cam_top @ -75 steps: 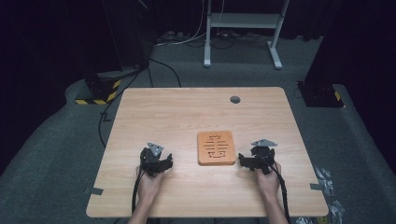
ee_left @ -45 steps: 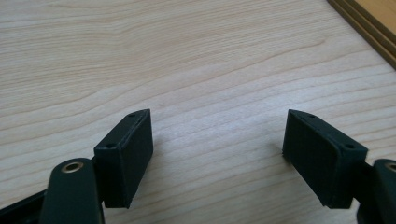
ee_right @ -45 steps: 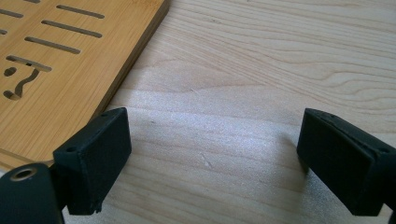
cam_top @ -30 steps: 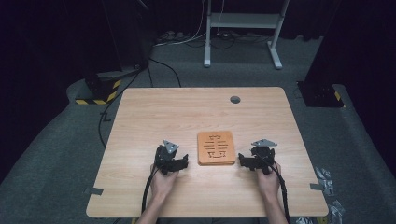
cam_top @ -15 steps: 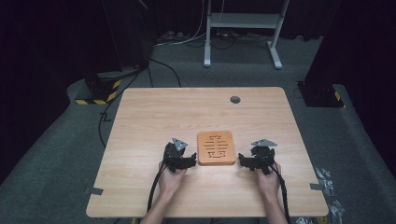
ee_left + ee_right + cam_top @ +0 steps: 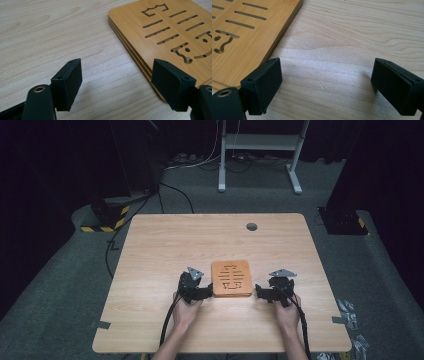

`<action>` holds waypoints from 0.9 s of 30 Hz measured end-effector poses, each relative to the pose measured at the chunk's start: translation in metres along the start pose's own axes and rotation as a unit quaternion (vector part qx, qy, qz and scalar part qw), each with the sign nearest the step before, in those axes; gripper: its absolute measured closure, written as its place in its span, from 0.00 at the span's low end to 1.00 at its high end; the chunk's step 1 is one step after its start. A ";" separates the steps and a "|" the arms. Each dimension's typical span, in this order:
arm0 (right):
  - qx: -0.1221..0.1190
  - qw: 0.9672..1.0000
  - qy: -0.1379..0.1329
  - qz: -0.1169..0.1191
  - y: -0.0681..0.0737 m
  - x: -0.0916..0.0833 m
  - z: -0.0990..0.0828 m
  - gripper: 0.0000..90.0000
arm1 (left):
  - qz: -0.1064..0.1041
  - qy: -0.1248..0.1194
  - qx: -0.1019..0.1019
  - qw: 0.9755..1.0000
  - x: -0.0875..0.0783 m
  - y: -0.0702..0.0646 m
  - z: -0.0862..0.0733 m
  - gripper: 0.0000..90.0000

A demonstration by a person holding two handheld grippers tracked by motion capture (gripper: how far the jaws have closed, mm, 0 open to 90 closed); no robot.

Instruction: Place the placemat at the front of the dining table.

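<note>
You are at the reaching step; the bamboo board (image 6: 231,278) lies flat on the counter (image 6: 165,245), near your edge, between your two tools; your left tool (image 6: 207,292) is spread wide right at its left side, and your right tool (image 6: 259,291) is spread wide just beside its right side, holding nothing; next, I think, you slide a jaw under an edge and pinch; count: one board, two tools, one small round grey cap (image 6: 251,226).
</note>
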State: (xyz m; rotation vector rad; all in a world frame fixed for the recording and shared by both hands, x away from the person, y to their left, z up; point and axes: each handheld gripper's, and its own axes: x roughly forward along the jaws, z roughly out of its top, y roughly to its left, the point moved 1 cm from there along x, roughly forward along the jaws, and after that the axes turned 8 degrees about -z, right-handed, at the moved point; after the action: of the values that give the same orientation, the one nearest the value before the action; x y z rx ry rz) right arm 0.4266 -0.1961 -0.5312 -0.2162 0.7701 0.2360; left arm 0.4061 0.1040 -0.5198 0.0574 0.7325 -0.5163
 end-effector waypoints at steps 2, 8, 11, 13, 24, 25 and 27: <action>0.000 1.000 -0.001 -0.001 0.000 0.000 0.000 0.11 | 0.000 0.002 0.004 1.000 0.001 0.000 0.001 0.28; 0.011 1.000 -0.003 -0.008 -0.003 -0.002 -0.003 0.12 | -0.002 0.004 0.009 1.000 0.003 -0.003 0.002 0.28; 0.012 1.000 0.000 -0.010 -0.004 -0.003 -0.003 0.13 | -0.004 0.003 0.010 1.000 0.004 -0.004 0.003 0.28; 0.012 1.000 0.001 -0.010 -0.004 -0.003 -0.003 0.13 | -0.003 0.005 0.010 1.000 0.005 -0.005 0.003 0.28; 0.013 1.000 0.000 -0.010 -0.004 -0.003 -0.003 0.13 | 0.007 0.004 0.013 1.000 0.003 -0.005 0.003 0.28; 0.012 1.000 0.001 -0.010 -0.004 -0.003 -0.003 0.13 | 0.005 0.003 0.013 1.000 0.003 -0.004 0.003 0.28; 0.012 1.000 0.001 -0.010 -0.004 -0.003 -0.003 0.13 | 0.006 0.004 0.013 1.000 0.003 -0.004 0.003 0.28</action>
State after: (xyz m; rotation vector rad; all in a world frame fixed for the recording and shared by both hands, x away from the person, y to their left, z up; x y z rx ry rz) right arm 0.4237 -0.2012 -0.5309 -0.2007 0.7712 0.2074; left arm 0.4082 0.0986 -0.5188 0.0893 0.7334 -0.5139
